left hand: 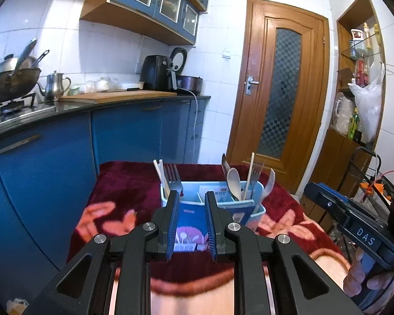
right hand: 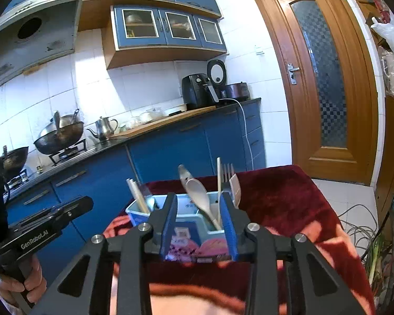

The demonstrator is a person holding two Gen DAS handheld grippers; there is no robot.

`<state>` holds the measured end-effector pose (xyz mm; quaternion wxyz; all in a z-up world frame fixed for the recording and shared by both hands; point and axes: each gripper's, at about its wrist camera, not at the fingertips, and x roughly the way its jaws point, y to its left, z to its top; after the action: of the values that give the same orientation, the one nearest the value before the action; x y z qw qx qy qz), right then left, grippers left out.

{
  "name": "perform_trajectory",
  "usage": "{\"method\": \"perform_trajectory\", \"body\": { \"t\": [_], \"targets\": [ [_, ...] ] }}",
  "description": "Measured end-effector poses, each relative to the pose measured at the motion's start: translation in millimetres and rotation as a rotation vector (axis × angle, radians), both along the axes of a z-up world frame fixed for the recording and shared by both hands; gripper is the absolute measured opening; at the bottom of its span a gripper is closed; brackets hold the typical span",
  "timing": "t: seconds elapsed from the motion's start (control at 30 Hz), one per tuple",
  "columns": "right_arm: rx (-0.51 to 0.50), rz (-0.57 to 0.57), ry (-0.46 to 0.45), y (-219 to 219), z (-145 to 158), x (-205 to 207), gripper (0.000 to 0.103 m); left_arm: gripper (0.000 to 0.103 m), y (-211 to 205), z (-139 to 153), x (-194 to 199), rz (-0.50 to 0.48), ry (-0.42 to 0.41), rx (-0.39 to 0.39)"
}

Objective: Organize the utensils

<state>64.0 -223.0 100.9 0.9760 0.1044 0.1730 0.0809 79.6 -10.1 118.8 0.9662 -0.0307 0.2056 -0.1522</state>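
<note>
Black linkage and blue ribbed pads make up the left gripper [left hand: 191, 197], whose jaws stand spread with nothing between them, held above a dark red floral blanket [left hand: 123, 191]. Directly ahead of its tips sits a pale blue utensil caddy [left hand: 258, 214], its long axis running crosswise to the fingers. Just beyond the left pad [left hand: 174, 223], a fork [left hand: 172, 176] and white chopsticks [left hand: 160, 177] stand upright, tines up, in the end compartment. Ahead and to the right of the tips, a pale spoon [left hand: 234, 182], a single chopstick [left hand: 249, 176], a second fork [left hand: 257, 173] and a white scoop [left hand: 269, 185] stand handle-down, leaning slightly. The right gripper [right hand: 198, 206] is likewise spread and empty, with the caddy [right hand: 138, 215] immediately ahead of it and the spoon [right hand: 201, 197] between its pads in view, bowl tilted up and left. Bare blanket lies to the right of that gripper. Beyond the caddy the blanket edge drops away; blue base cabinets [left hand: 134, 134] stand further back to the left and a wooden door [left hand: 283, 92] to the right.
</note>
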Motion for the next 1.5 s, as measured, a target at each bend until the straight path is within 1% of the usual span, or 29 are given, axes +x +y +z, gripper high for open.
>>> {"method": "perform_trajectory", "body": {
  "t": [0.07, 0.13, 0.17, 0.2, 0.27, 0.33, 0.37, 0.43, 0.5, 0.53, 0.57, 0.67, 0.8, 0.93, 1.1, 1.2, 1.37, 1.5],
  "targets": [
    [0.005, 0.01, 0.002, 3, -2, -12, 0.039, 0.021, 1, -2, -9, 0.0, -0.001, 0.003],
    [0.008, 0.016, 0.005, 3, -4, -20, 0.043, 0.03, 3, -5, -20, 0.001, 0.0, 0.007],
    [0.011, 0.019, 0.007, 3, -5, -25, 0.044, 0.038, 4, -8, -25, 0.005, 0.0, 0.006],
    [0.013, 0.022, 0.008, 4, -6, -29, 0.045, 0.043, 5, -10, -29, 0.008, 0.0, 0.006],
    [0.011, 0.025, 0.008, 5, -9, -39, 0.049, 0.048, 6, -16, -37, 0.017, 0.005, 0.006],
    [0.0, 0.02, 0.004, 6, -13, -47, 0.056, 0.054, 8, -23, -45, 0.032, 0.015, 0.003],
    [-0.006, 0.015, 0.002, 6, -16, -52, 0.058, 0.057, 9, -26, -47, 0.039, 0.019, 0.002],
    [-0.014, 0.011, 0.001, 8, -19, -58, 0.067, 0.064, 11, -34, -53, 0.059, 0.018, 0.012],
    [-0.024, 0.005, 0.0, 9, -25, -65, 0.073, 0.074, 10, -39, -57, 0.081, 0.008, 0.028],
    [-0.031, 0.001, 0.003, 10, -29, -68, 0.076, 0.075, 10, -44, -61, 0.099, -0.002, 0.036],
    [-0.037, -0.003, 0.005, 11, -33, -71, 0.077, 0.075, 11, -47, -62, 0.108, -0.007, 0.04],
    [-0.048, -0.014, 0.019, 12, -47, -76, 0.084, 0.075, 13, -59, -66, 0.128, -0.004, 0.048],
    [-0.054, -0.041, 0.019, 9, -66, -84, 0.086, 0.076, 14, -75, -67, 0.165, -0.002, 0.071],
    [-0.075, -0.075, 0.004, 5, -83, -92, 0.096, 0.076, 13, -87, -67, 0.194, -0.008, 0.105],
    [-0.114, -0.103, -0.021, 3, -97, -99, 0.096, 0.076, 14, -97, -69, 0.204, -0.012, 0.097],
    [-0.136, -0.118, -0.043, 3, -103, -103, 0.097, 0.076, 12, -101, -71, 0.213, -0.032, 0.1],
    [-0.127, -0.13, -0.042, -1, -107, -101, 0.097, 0.076, 10, -104, -74, 0.235, -0.067, 0.106],
    [-0.118, -0.13, -0.042, -3, -108, -101, 0.097, 0.076, 11, -107, -72, 0.249, -0.071, 0.098]
  ]
}}
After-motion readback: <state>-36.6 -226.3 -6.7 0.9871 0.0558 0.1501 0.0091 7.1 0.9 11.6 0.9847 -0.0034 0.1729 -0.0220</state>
